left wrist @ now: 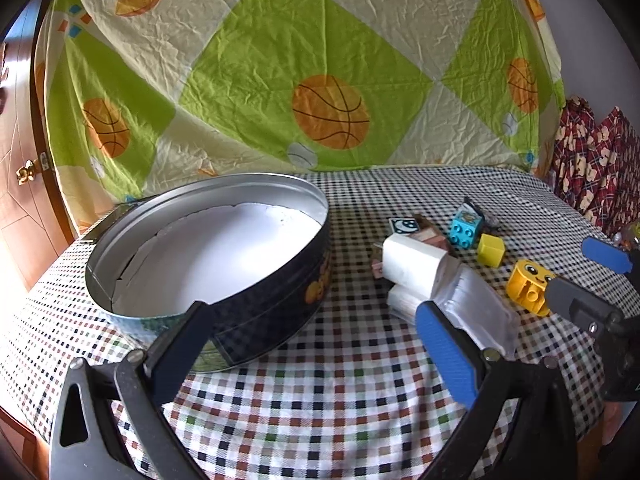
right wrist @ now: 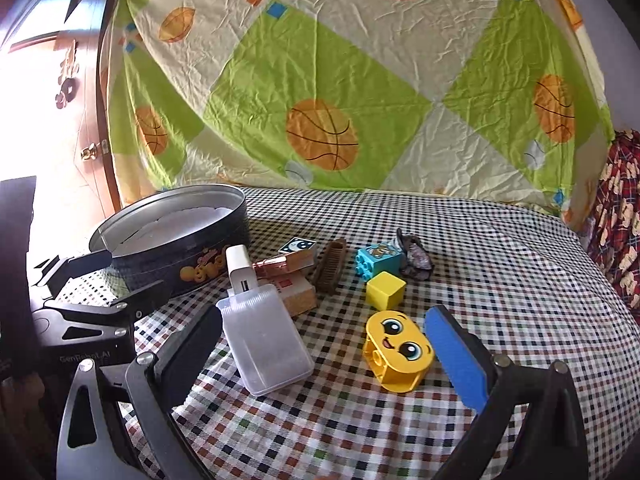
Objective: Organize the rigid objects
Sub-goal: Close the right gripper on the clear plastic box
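Observation:
A round dark tin (left wrist: 208, 264) with a white lining stands open at the left. My left gripper (left wrist: 312, 308) is open close in front of its near wall and holds nothing. To its right lie a white charger (left wrist: 412, 264), a clear plastic box (left wrist: 476, 308), a blue brick (left wrist: 464, 230), a yellow cube (left wrist: 491, 250) and a yellow face brick (left wrist: 528, 286). My right gripper (right wrist: 324, 312) is open low over the cloth. The clear box (right wrist: 264, 344) lies by its left finger and the face brick (right wrist: 396, 350) by its blue pad (right wrist: 456, 356).
A brown comb (right wrist: 330, 266), a moon card (right wrist: 298, 246), a small brown box (right wrist: 296, 292) and a dark crumpled item (right wrist: 414, 258) lie mid-table. A basketball-print sheet (right wrist: 320, 132) hangs behind. A wooden door (left wrist: 20, 184) is at the left, red patterned fabric (left wrist: 592, 168) at the right.

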